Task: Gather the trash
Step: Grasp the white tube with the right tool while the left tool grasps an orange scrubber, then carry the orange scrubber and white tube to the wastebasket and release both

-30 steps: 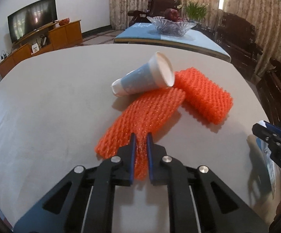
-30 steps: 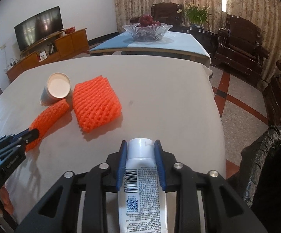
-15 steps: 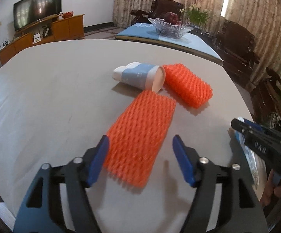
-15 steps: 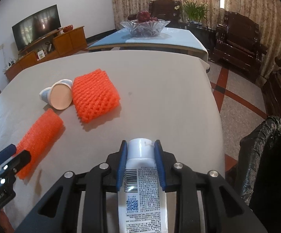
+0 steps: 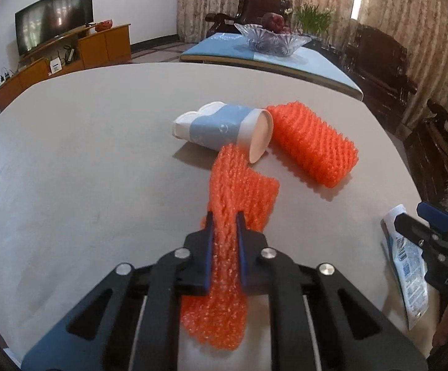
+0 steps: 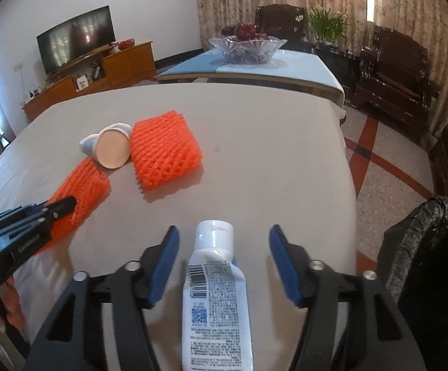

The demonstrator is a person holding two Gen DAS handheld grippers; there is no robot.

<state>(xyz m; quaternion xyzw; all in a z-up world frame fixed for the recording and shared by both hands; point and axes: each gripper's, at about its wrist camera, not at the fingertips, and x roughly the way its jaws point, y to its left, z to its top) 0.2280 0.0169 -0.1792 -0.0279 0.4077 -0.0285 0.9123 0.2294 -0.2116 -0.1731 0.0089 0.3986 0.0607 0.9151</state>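
A white paper cup (image 5: 224, 128) with a blue band lies on its side. Its open end touches a fat orange foam net (image 5: 312, 145) on its right. A second orange foam net (image 5: 233, 204), long and squashed, starts under the cup's rim and runs toward the camera. A white tube (image 6: 214, 303) with tiny black print lies far right of the cup, cap pointing away.
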